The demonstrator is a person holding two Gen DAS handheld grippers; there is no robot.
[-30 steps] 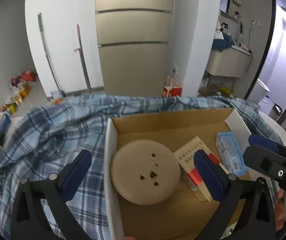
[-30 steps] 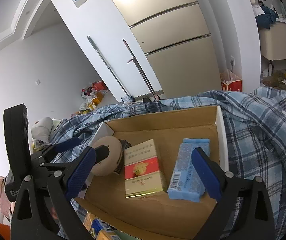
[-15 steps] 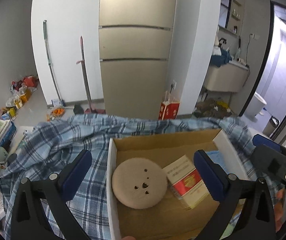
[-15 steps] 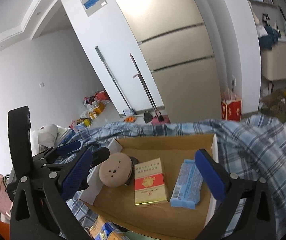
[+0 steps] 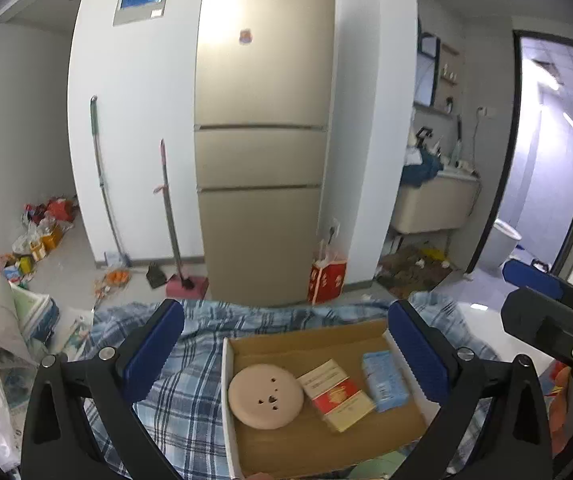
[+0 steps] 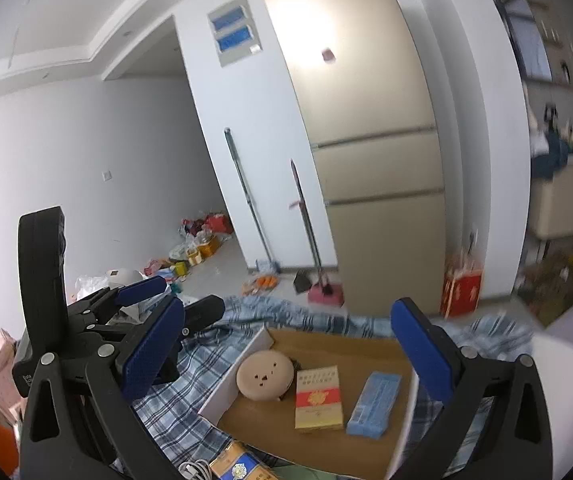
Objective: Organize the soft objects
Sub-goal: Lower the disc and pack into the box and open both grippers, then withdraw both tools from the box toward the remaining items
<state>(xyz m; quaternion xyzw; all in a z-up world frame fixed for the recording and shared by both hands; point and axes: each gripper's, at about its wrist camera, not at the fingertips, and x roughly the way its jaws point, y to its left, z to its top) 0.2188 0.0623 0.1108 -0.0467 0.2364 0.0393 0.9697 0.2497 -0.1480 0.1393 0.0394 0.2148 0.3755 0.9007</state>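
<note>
An open cardboard box (image 5: 326, 444) (image 6: 326, 452) lies on a blue plaid cloth (image 5: 182, 392) (image 6: 190, 380). Inside lie a round beige pad with small holes (image 5: 265, 396) (image 6: 262, 376), a red and gold carton (image 5: 340, 396) (image 6: 318, 398) and a light blue packet (image 5: 384, 374) (image 6: 374, 404). My left gripper (image 5: 286, 352) is open and empty, high above the box. My right gripper (image 6: 286, 348) is open and empty, also held above the box. The left gripper also shows at the left of the right wrist view (image 6: 158, 300).
A gold fridge (image 5: 262, 160) stands behind, with a mop (image 5: 102, 184) and broom (image 5: 170, 220) against the wall. Clutter (image 5: 34, 236) lies on the floor at left. A red box (image 5: 326, 280) sits by the fridge. A yellow and blue pack (image 6: 238, 468) lies before the box.
Both grippers have risen and pulled back from the box, so the box and its contents look smaller and lower. Both stayed open and empty.
</note>
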